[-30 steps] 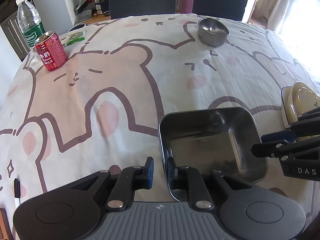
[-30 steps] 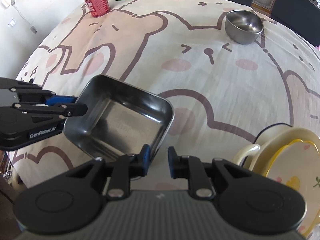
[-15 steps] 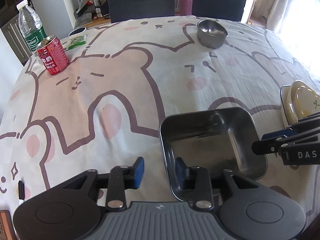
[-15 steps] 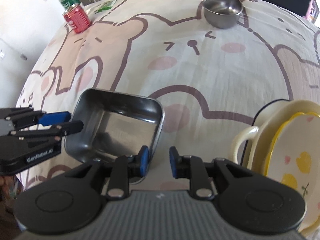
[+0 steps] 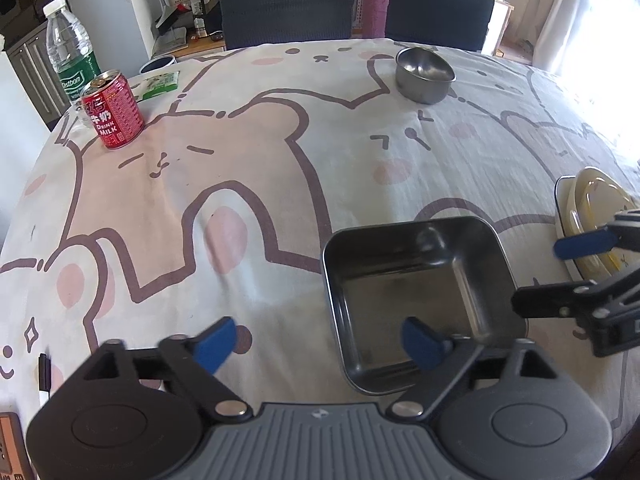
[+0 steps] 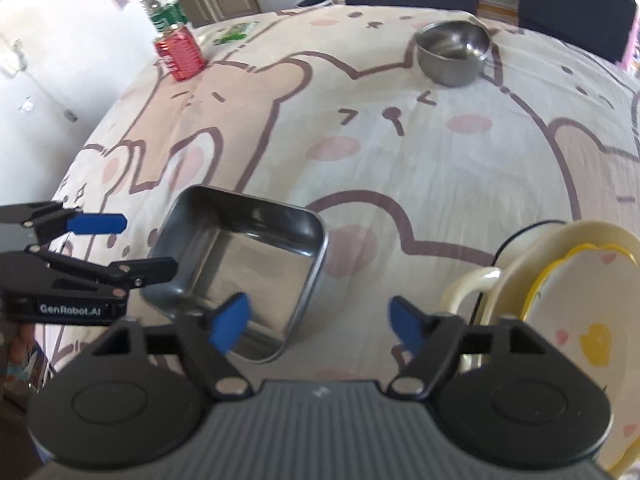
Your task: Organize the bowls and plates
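The square steel tray [image 5: 416, 292] [image 6: 240, 256] rests flat on the bear-print tablecloth [image 5: 248, 184]. My left gripper [image 5: 320, 342] is opening wide; the tray's left wall stands between its fingers, with neither pad touching it. My right gripper [image 6: 319, 326] is opening too and straddles the tray's right wall without pressing on it. A round steel bowl [image 5: 424, 74] [image 6: 454, 52] sits at the far side. Stacked cream plates [image 5: 592, 204] [image 6: 560, 280] lie to the right, with a cream handle [image 6: 468, 292] sticking out.
A red milk can [image 5: 114, 116], a water bottle [image 5: 70, 60] and a green packet [image 5: 158, 84] stand at the far left corner. Two dark chairs [image 5: 286, 8] line the far edge. A pen [image 5: 44, 376] lies near the left front edge.
Both grippers went from nearly shut on the tray's rim to wide open and let it go. The tray stayed put, and the right view tilted slightly.
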Tool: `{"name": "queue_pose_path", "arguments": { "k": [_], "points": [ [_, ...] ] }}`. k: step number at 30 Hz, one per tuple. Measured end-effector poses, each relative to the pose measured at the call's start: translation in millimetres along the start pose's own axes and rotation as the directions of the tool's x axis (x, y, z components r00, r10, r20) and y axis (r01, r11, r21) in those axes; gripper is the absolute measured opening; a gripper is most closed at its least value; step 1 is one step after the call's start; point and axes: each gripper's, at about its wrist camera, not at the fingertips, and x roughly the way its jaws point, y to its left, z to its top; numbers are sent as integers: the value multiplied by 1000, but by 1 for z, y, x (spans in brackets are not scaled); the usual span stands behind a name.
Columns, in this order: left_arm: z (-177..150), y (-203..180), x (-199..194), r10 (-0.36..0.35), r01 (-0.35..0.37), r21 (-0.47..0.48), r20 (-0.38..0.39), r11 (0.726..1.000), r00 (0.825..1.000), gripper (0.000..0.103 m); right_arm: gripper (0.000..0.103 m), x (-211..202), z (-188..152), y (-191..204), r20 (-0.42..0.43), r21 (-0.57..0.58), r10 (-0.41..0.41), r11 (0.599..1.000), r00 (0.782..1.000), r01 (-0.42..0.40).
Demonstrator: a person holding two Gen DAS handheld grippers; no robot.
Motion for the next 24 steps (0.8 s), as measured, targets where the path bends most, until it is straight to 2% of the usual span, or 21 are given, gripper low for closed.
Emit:
{"name": "queue_pose_path", "arguments": {
  "k": [1,4,6,10,15,24],
  "points": [
    [0,1,-1,0,0,-8,3,1000,1000,97,94,-2,0,-1,11,-10,-2,1000,1000,2],
    [3,6,-5,-11,12,-39,18,999,1000,101,97,-10,0,-8,42,-13,34,999,999,-33],
    [7,8,-10,-17,19,-60,37,998,999,103,103,-20,1,-10,90,-19,49,999,995,-48],
    [18,6,-20,-37,46,-92,96,995,995,103,103,-39,7,-17,184,-15,30,1000,982,-27],
    [38,-4,-28,-44,65,-123,171,990,984,103,103,-57,19,-44,267,81,26,995,963,-50],
    [85,-35,-22,-4,56,-173,286,983,958,103,103,-66,38,-100,380,281,-98,960,920,-14]
  ]
}}
